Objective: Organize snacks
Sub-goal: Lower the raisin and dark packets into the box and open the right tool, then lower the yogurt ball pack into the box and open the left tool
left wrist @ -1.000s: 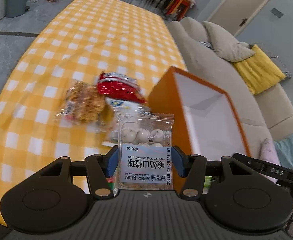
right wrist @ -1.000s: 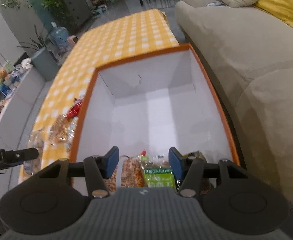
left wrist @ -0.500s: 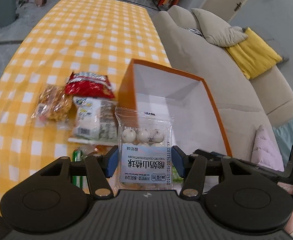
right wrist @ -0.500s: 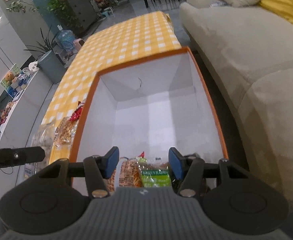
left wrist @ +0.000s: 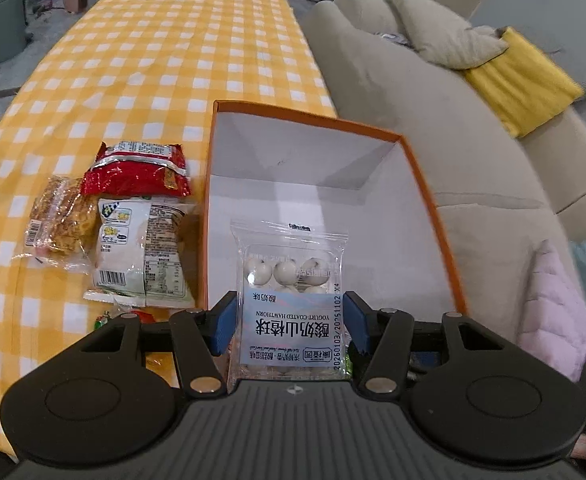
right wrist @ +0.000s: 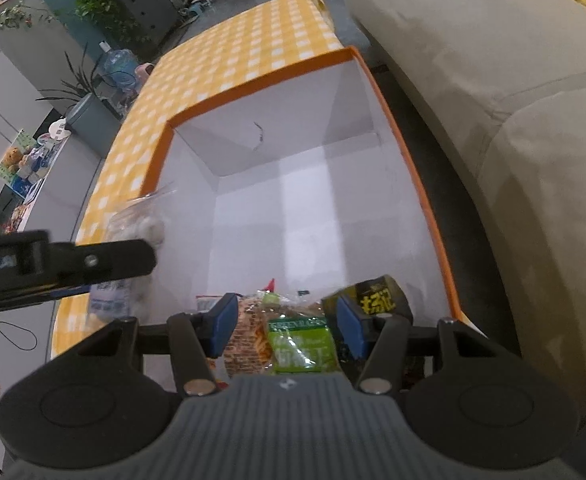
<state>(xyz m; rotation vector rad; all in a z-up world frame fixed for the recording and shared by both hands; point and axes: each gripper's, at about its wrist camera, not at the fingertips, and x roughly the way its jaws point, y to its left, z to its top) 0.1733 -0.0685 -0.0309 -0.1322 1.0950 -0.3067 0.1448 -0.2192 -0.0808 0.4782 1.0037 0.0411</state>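
Pinching hawthorn pack [left wrist: 291, 312] in left gripper [left wrist: 291, 322], blue pads pressing on both side edges, label end toward the camera, clear end with the white balls sticking out ahead. Running pack's long axis straight out along the fingers, pointing down into the orange box [left wrist: 425, 184]. Hanging over the box's near-left part, just inside the left wall, not yet on the floor of it. Showing from the right wrist as the left gripper [right wrist: 93, 260] crossing that left wall with the pack [right wrist: 141, 228] at its tip. Judging drop as the next step: pack already over the opening, so lowering and releasing likely enough, no sideways shift needed.

Hovering right gripper [right wrist: 287, 326] over the box's near end, jaws spread, nothing between the pads; green pack [right wrist: 303, 344] and other snacks lying below on the box floor. Leaving three packs on the checked table [left wrist: 133, 60], left of the box, red pack [left wrist: 137, 170] farthest.
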